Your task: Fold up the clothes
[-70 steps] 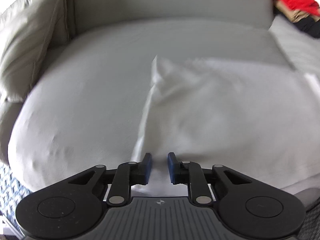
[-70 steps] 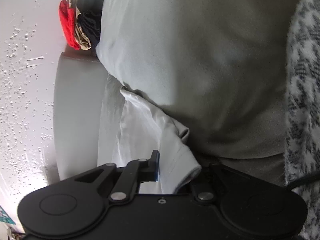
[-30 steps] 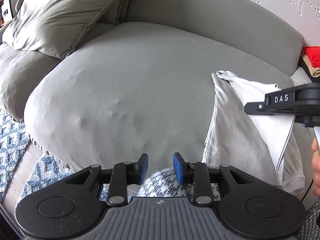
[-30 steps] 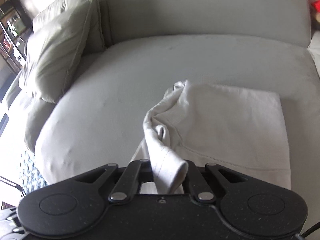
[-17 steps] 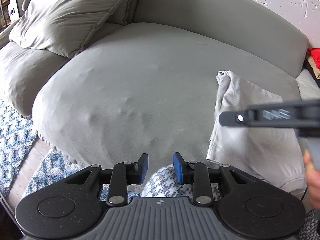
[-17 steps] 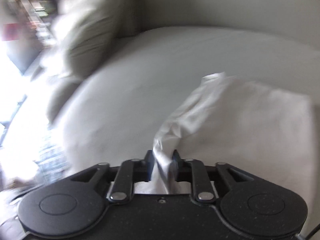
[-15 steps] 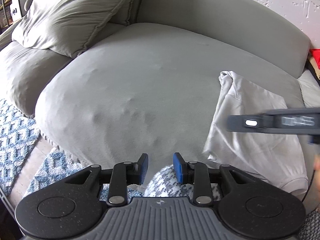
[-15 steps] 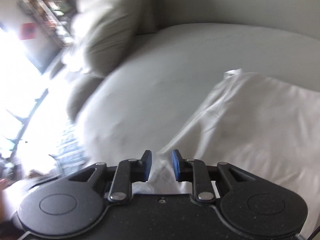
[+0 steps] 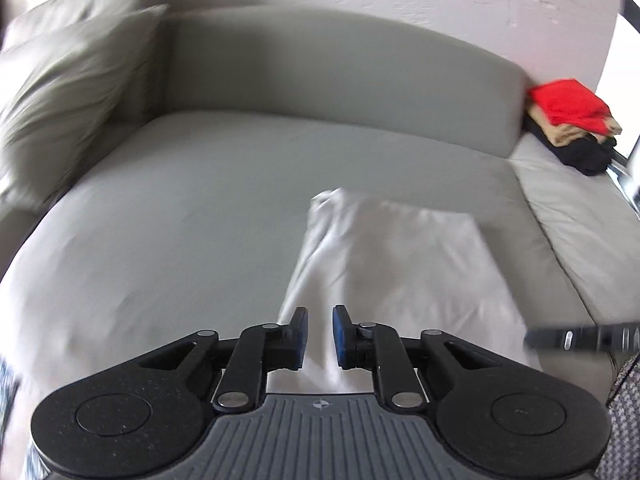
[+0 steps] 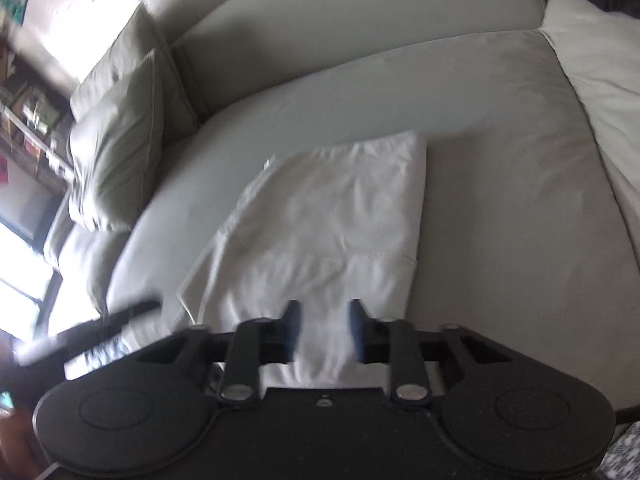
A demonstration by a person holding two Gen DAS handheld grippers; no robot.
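A white garment (image 9: 400, 272) lies folded into a rough rectangle on the grey sofa seat (image 9: 180, 220). My left gripper (image 9: 319, 336) hovers over the garment's near left edge. Its jaws are closing, with a ridge of the cloth in the narrow gap, and the blue pads do not visibly press on it. In the right wrist view, the same garment (image 10: 332, 220) shows a hem seam across it. My right gripper (image 10: 325, 332) is at its near edge, open. Its jaws are closing slightly, with cloth between them, loose.
Two grey pillows (image 9: 72, 92) lean at the sofa's back left. A stack of red, tan and black clothes (image 9: 572, 120) sits at the far right, by the backrest. Part of the right gripper's black body (image 9: 580, 338) shows, blurred, at the right edge.
My right gripper has let go of the bunched sleeve and swung right along the garment's near edge. My left gripper has moved from off the sofa's front onto the garment's near left edge, jaws narrower.
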